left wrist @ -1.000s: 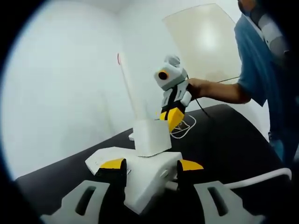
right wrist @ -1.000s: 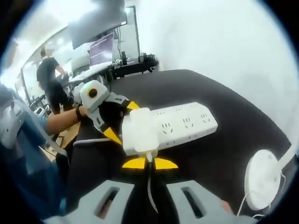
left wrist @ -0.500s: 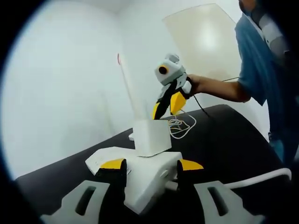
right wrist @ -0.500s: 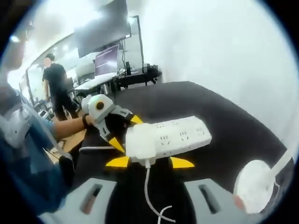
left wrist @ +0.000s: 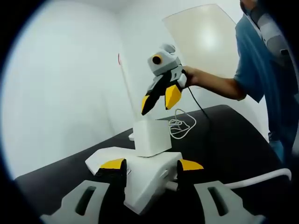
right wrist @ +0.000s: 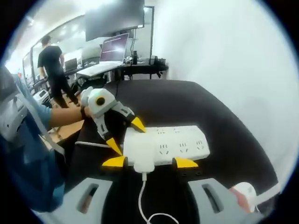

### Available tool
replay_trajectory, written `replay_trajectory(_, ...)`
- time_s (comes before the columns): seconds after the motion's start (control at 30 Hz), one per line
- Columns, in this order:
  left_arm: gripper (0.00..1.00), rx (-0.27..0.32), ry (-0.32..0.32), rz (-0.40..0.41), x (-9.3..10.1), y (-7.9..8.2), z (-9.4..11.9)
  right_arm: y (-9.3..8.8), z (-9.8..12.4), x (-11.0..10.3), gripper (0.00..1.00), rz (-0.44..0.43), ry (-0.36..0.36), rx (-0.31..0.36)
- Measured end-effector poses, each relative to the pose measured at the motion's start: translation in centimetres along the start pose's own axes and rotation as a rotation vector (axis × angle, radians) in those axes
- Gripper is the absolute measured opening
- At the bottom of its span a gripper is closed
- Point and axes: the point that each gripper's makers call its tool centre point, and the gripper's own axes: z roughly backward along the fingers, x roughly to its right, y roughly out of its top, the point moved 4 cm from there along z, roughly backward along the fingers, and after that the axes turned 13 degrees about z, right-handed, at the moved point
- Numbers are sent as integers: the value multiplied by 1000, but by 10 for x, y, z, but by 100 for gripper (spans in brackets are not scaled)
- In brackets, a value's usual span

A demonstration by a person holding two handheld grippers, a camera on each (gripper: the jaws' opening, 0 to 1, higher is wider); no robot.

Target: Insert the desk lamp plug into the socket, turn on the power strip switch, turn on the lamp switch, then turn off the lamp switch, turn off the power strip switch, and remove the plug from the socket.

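Note:
A white power strip point(left wrist: 145, 186) lies on the black table, and my left gripper point(left wrist: 152, 164) is shut on its near end. The lamp's blocky white plug point(left wrist: 150, 137) sits in a socket at that end. My right gripper point(left wrist: 159, 100) hangs open in the air above and behind the plug, touching nothing. In the right gripper view, the right gripper point(right wrist: 149, 162) stands wide open short of the plug point(right wrist: 140, 150), whose cord point(right wrist: 141, 200) trails toward me. The left gripper point(right wrist: 125, 135) clamps the strip point(right wrist: 182, 142) from the left. The lamp's round base point(right wrist: 245, 191) is at the lower right.
The lamp's white stem point(left wrist: 128, 88) rises behind the plug, with a coil of white cord point(left wrist: 180, 126) on the table point(left wrist: 224, 140). The strip's cable point(left wrist: 261, 176) runs off right. A person in blue holds both grippers. Desks, monitors and a standing person point(right wrist: 51, 60) lie beyond.
My right gripper let go of the plug, opened, and rose up and back from it. The left gripper, strip and plug have not moved.

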Motion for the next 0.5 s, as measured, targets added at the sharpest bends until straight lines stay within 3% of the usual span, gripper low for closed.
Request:
replay_trajectory(0.23, 41, 0, 0, 1, -2, -1, 1, 0, -20, -3, 39, 53, 37, -92)
replay_trajectory(0.5, 41, 0, 0, 2, -1, 0, 0, 3, -29, -6, 39, 67, 67, -87)
